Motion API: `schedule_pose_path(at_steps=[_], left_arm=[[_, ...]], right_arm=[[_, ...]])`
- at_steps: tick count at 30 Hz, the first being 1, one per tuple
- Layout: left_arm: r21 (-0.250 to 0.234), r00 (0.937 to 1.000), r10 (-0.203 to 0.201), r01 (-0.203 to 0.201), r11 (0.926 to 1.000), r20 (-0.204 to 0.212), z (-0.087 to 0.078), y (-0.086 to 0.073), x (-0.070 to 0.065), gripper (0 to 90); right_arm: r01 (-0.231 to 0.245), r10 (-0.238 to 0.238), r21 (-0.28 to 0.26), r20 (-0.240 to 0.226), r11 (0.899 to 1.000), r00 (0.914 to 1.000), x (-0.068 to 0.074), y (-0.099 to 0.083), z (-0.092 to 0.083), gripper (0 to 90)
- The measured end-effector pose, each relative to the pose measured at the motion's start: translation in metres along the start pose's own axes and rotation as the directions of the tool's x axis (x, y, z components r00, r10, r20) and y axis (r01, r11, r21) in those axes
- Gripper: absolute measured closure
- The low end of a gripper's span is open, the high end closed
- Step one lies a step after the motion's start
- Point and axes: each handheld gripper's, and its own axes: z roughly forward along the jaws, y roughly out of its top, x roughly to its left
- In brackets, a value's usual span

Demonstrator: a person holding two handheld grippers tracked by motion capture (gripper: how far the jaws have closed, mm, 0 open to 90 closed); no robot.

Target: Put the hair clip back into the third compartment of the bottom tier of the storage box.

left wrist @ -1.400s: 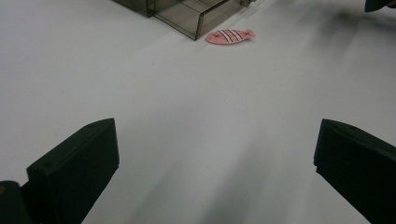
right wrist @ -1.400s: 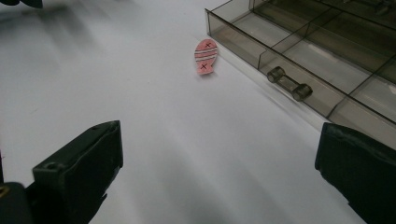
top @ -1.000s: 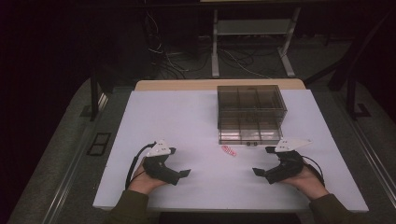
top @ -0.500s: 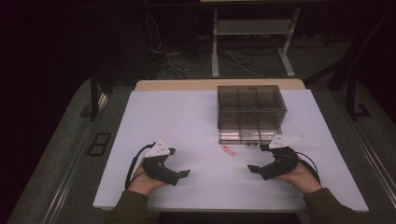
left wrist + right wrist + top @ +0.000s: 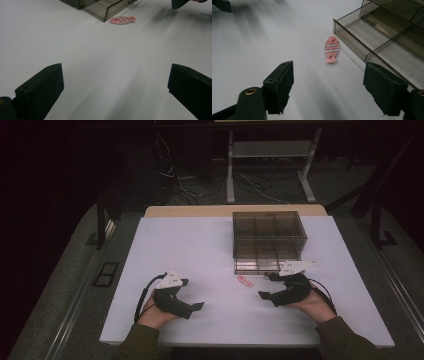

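A dark room surrounds a white desk [image 5: 210, 250]; in the high view cables and a metal stand lie on the floor in the upper middle of the frame. A smoky clear compartment box [image 5: 269, 240] stands right of centre on the desk. Just below its lower left corner lies a small pink fish [image 5: 245, 281]. The left hand-held gripper [image 5: 192, 309] sits at lower left, well apart from the fish, with its jaws spread. The right hand-held gripper [image 5: 267, 287] sits at lower right, close beside the fish, pointing toward it; its jaws have just been closing, yet nothing is between them.

In the left gripper view, the bare desk lies between two widely parted black jaws at the bottom corners. The fish [image 5: 122, 19] lies far off at the top centre, just beside the corner of the box [image 5: 100, 8]. It bears grey stripes and two black X marks.

In the right gripper view, the fish [image 5: 331, 49] lies above the middle of the frame, ahead of the gap between the jaws and untouched by either. Its X marks stand at head and tail. The box [image 5: 382, 35] fills the upper right, its wall just beside the fish and near the right-hand jaw.
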Motion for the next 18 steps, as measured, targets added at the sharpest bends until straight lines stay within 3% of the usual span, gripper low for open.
schedule_pose_path(at_steps=[18], left_arm=[[-0.003,1.0,-0.008,0.008,1.0,0.002,-0.001,-0.002,0.0,0.0]], right_arm=[[0.007,-0.007,0.013,-0.019,1.0,0.9998,-0.002,0.017,0.024,43.7]])
